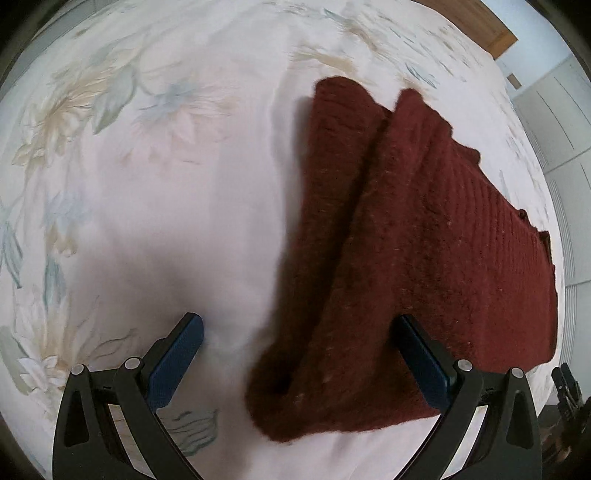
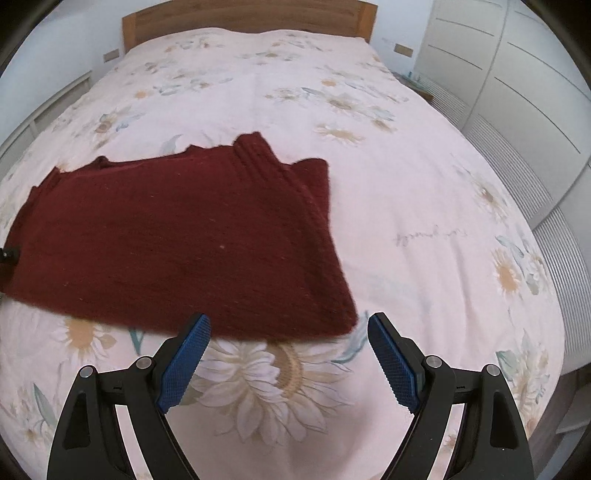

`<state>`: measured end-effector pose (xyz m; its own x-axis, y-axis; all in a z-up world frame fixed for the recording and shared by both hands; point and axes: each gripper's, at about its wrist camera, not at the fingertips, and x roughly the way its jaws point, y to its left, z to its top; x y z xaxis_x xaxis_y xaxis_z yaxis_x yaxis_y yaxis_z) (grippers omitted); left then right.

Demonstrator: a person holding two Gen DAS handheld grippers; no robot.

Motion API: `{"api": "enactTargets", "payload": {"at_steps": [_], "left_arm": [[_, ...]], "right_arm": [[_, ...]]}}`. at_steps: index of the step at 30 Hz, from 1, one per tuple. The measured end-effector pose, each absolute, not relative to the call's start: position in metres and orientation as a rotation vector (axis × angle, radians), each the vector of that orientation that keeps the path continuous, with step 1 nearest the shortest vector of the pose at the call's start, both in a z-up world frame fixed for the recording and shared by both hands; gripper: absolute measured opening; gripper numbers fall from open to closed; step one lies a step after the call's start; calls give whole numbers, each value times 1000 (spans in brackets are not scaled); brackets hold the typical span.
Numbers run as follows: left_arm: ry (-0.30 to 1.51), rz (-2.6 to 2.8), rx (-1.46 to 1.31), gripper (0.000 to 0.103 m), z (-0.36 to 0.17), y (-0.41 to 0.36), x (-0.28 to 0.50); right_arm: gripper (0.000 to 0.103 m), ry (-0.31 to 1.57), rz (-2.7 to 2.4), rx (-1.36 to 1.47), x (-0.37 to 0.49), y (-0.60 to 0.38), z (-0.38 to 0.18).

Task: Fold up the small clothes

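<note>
A dark red knitted sweater (image 1: pixel 406 240) lies folded on the flowered bedspread (image 1: pixel 147 166). In the left wrist view its near corner lies between the open fingers of my left gripper (image 1: pixel 297 332), which holds nothing. In the right wrist view the sweater (image 2: pixel 177 240) lies left of centre, with a ribbed fold along its right side. My right gripper (image 2: pixel 289 332) is open and empty just in front of the sweater's near right corner.
The bed has a wooden headboard (image 2: pixel 247 18) at the far end. White wardrobe doors (image 2: pixel 517 92) stand along the right side. The bedspread (image 2: pixel 424 221) stretches out right of the sweater.
</note>
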<state>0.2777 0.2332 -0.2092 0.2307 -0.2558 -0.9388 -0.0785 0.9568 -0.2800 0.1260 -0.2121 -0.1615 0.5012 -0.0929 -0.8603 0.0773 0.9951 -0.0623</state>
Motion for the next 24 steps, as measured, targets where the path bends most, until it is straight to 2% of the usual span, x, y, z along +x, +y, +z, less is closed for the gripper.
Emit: {"api": "enactTargets", "payload": {"at_steps": [4,5,7,9,10,12,19,24], "left_arm": [[1362,-198,-294,99,-212,213,284],[1363,-205,-284,93,-211,209,284],[1362,-235,-287,71,-208,202,287],[1371,-280,-325,37,-204,198,289],[1377,-294,-336,30,-202,193,290],[1374,-275,-339,26,-190,191,290],[1284,-360,-335,25,-113,164,266],[1245,-453,-262,24,-62,104,278]], "right_arm": [[88,1043,-116,4,122,-222,-163],[88,1044,-121,9,121,-224,-163],[88,1043,-126,13,119,-227,-163],[88,1040,-129,21,117,-231,-163],[88,1037,-129,26,116,-233,-163],[88,1032,-129,39,114,-237,-162],[88,1000,-133,89,109,-255,-153],[88,968,-152,140,106,-275,-139]]}}
